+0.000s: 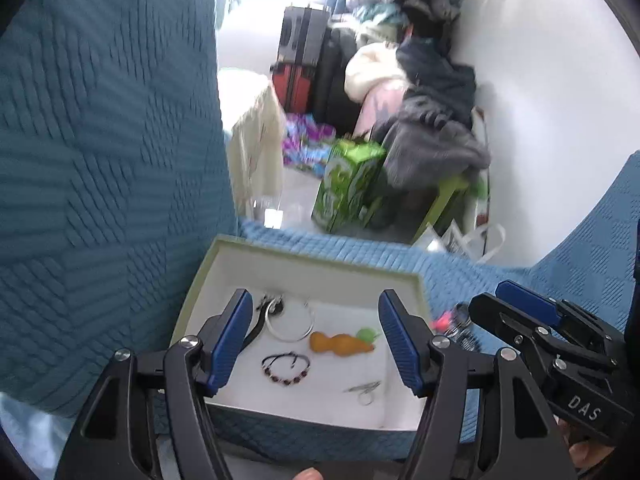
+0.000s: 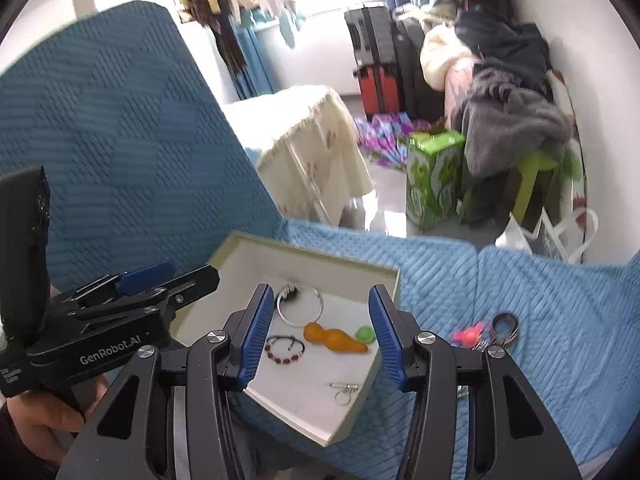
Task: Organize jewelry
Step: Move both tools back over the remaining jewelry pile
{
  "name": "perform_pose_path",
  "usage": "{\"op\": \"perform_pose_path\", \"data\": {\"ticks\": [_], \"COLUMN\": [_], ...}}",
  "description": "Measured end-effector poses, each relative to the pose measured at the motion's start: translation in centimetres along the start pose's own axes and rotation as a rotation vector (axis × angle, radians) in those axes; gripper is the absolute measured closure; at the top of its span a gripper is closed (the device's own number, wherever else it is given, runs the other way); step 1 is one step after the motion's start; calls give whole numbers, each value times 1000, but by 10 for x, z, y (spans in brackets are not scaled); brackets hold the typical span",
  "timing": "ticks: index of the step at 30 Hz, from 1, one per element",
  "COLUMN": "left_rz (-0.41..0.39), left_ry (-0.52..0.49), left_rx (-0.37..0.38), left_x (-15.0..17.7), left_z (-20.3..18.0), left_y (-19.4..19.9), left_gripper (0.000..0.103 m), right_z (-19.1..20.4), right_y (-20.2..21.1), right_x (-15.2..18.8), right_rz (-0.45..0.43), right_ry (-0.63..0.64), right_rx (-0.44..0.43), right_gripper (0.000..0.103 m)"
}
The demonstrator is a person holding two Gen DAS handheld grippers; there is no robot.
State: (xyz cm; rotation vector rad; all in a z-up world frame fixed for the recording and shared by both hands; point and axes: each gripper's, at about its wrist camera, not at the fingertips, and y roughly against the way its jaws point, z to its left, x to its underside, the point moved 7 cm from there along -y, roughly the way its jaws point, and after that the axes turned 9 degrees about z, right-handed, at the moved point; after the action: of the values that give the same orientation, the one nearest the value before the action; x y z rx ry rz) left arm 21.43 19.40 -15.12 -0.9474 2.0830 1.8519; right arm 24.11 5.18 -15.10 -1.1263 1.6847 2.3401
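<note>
A shallow white box [image 1: 224, 264] [image 2: 240, 252] lies on the blue sofa seat. In it are a silver hoop [image 1: 291, 322] [image 2: 300, 304], a dark beaded bracelet [image 1: 286, 368] [image 2: 285, 349], an orange gourd charm with a green bead [image 1: 340, 344] [image 2: 334, 338] and a small silver clasp [image 1: 365, 392] [image 2: 344, 391]. My left gripper [image 1: 316, 340] is open and empty above the box. My right gripper [image 2: 318, 334] is open and empty above it too. More trinkets, pink and metal [image 1: 454, 322] [image 2: 486, 332], lie on the seat right of the box.
The blue sofa back [image 1: 100, 140] [image 2: 120, 140] rises at the left. Beyond the seat edge are a cloth-covered table [image 2: 304, 136], a green carton [image 1: 348, 184] [image 2: 434, 172], suitcases [image 2: 376, 64], a green stool piled with clothes [image 2: 516, 120] and a white wall.
</note>
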Motion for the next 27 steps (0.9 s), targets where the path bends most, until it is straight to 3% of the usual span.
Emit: {"op": "perform_pose_path", "data": {"ticks": [8,15,22,27], "left_rz": [-114,-171,-201,-160], "left_ry": [-37,-85,-108,-125], "left_rx": [10,35,72,117], "left_x": [-19,-28,-20,-1], "left_z": [-43,-86,-128,-157], "left_y": [58,85,83,56], "left_gripper": [37,37,37,38], "right_z": [-12,-40,-80,-116], "right_y": [61,105,126,131], "right_x": [-20,-24,-9,10], "right_rz": [-111,-187,-204,-207], "right_ry": [23,2,-29,-81], "right_rx": [1,28,81,121], "right_gripper": [56,56,56,56]}}
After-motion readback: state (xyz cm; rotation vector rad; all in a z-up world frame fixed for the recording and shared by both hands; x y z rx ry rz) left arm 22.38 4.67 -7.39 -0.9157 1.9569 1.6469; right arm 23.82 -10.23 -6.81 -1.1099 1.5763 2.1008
